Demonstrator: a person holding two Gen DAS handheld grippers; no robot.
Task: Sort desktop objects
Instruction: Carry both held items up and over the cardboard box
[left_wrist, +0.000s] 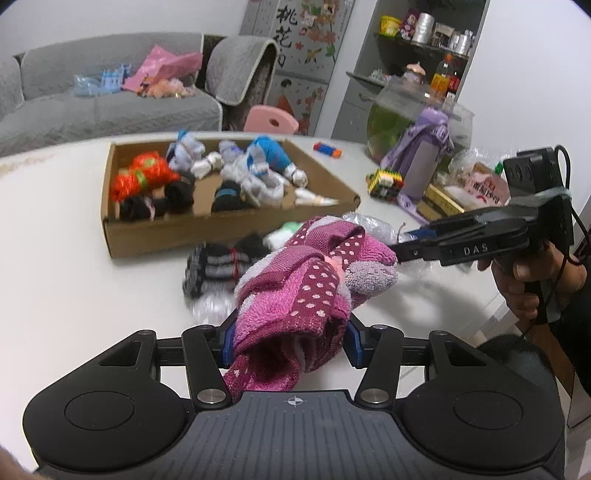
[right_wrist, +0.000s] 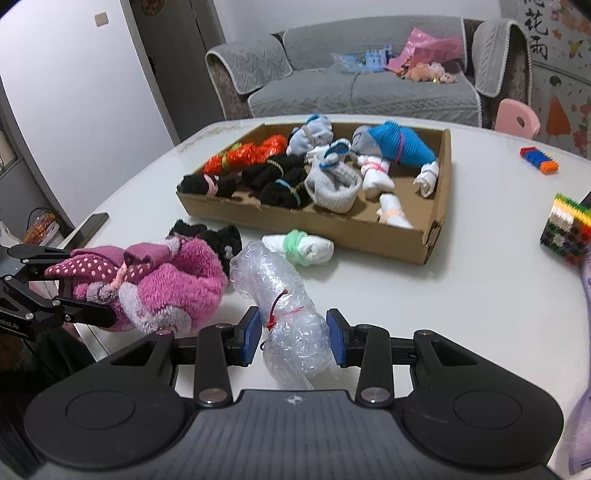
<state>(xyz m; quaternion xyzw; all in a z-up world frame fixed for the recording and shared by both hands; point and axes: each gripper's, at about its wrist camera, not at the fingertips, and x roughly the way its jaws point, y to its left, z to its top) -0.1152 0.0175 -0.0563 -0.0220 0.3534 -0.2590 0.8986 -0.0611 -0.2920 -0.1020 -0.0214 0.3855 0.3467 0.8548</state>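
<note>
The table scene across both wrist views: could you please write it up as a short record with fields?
left gripper: shut on pink dotted fleece bundle
right gripper: shut on bubble-wrap roll tied with red string
cardboard tray: holds rolled socks, black, white, grey, blue and orange
loose on table: white sock roll with green band, black striped sock bundle
far right: colourful block cube
</note>
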